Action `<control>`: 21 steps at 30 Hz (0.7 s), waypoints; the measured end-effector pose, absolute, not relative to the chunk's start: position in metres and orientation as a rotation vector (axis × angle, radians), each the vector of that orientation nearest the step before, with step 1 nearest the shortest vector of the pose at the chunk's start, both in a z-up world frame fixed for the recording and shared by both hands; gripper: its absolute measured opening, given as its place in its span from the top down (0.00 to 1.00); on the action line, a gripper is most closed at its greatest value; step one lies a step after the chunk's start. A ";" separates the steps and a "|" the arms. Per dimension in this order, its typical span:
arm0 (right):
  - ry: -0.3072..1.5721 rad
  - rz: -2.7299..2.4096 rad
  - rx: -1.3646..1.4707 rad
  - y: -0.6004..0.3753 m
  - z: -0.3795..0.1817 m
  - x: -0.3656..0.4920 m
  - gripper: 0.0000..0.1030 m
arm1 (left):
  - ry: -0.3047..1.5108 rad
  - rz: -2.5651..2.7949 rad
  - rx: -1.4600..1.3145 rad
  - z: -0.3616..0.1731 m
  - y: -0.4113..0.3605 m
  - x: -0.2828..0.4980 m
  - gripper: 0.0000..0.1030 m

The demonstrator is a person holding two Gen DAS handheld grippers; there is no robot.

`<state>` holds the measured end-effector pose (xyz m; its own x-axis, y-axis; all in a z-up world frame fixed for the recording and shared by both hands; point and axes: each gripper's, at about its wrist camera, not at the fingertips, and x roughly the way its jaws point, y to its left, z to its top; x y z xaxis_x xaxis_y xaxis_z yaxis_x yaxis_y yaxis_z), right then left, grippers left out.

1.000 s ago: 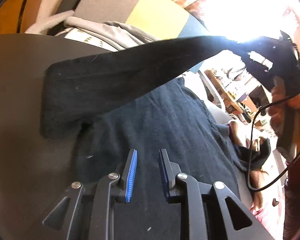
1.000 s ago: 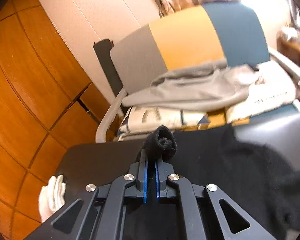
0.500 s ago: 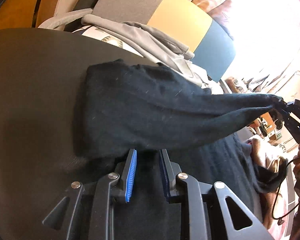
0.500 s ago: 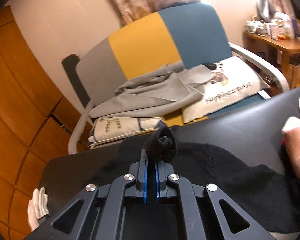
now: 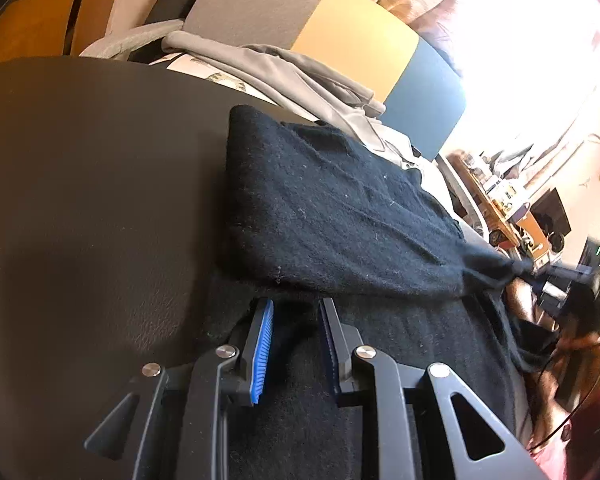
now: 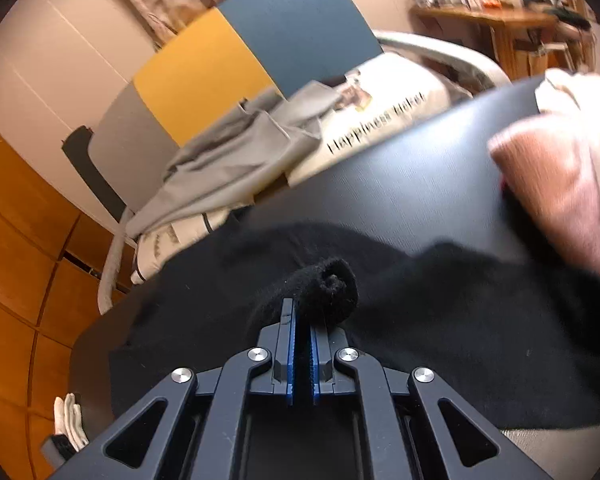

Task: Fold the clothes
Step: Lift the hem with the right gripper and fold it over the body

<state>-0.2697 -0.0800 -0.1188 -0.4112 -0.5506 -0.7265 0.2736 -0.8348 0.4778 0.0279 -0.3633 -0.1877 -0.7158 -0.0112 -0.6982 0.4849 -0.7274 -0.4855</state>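
Black tabletop [image 5: 80,200] w/ dark sweater [image 5: 340,216]; chair [image 6: 260,52] prob. behind.

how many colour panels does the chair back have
3: grey panel at the left, yellow panel in the middle, blue panel at the right of the chair back.

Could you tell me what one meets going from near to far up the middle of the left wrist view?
Left gripper, open over the flat part of the black garment → its folded-over sleeve → grey clothing on the chair → chair back in grey, yellow and blue.
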 end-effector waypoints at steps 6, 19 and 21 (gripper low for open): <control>-0.449 -2.258 1.359 -0.062 -0.145 -0.266 0.94 | 1.052 -2.489 1.018 -0.187 -0.367 0.026 0.75; -0.692 -2.158 1.350 -0.033 -0.171 -0.265 0.71 | 0.984 -2.510 1.125 -0.186 -0.367 0.019 0.75; -0.820 -2.144 1.324 -0.023 -0.176 -0.268 0.48 | 0.977 -2.510 1.125 -0.186 -0.366 0.020 0.75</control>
<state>-0.2684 -0.0230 -0.1761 -0.4121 -0.6727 -0.6145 0.0908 -0.7014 0.7070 0.0197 -0.3664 -0.1857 -0.6819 0.0646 -0.7285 0.4451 -0.7538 -0.4835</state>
